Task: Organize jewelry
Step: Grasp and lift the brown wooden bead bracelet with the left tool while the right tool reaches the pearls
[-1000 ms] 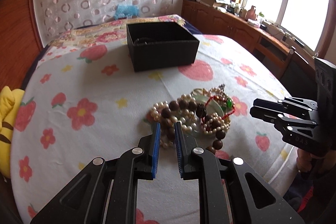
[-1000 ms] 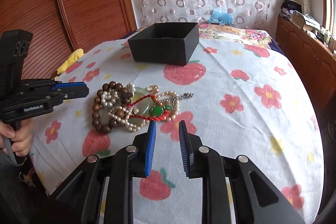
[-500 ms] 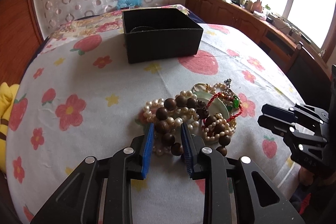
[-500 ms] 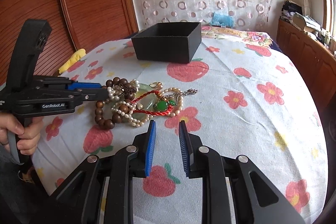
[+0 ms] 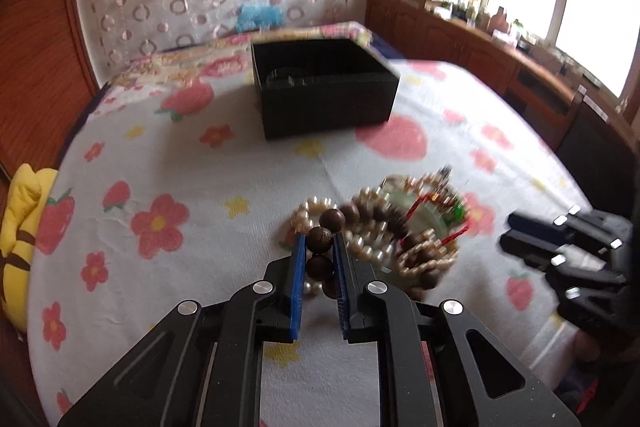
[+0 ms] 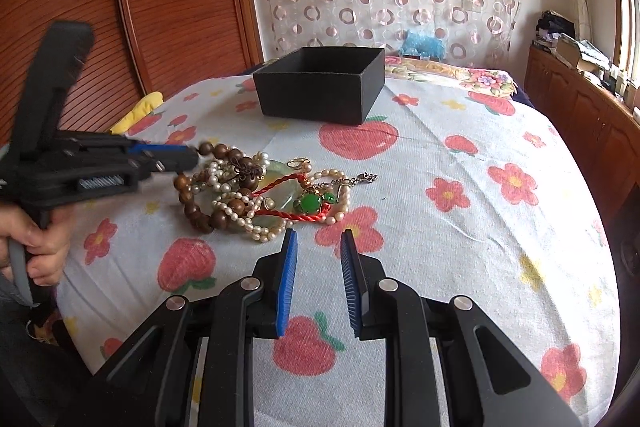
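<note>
1. I am closing the left gripper [image 5: 319, 247] on the brown bead bracelet [image 5: 324, 241]; its blue pads [image 5: 298, 283] are pressing one dark bead from both sides at the near-left edge of the jewelry pile.
2. I am seeing, in the right wrist view, the left gripper [image 6: 188, 157] reaching in from the left, with the bead bracelet [image 6: 200, 203] curving down from its tip onto the cloth.
3. I am holding the right gripper [image 6: 318, 247] released, its fingers spread and gripping nothing, just in front of the pile and apart from it.
4. The pile is lying on the flowered tablecloth [image 6: 460, 227]: a pearl strand [image 6: 240, 223], a red cord [image 6: 304, 217] with a green stone [image 6: 310, 203], and a pale green disc [image 6: 280, 169] are tangled together and touching.
5. The black box [image 6: 320, 89] is standing open beyond the pile, well apart from it. Something dark is lying inside the black box [image 5: 324, 95]; I cannot tell what.
</note>
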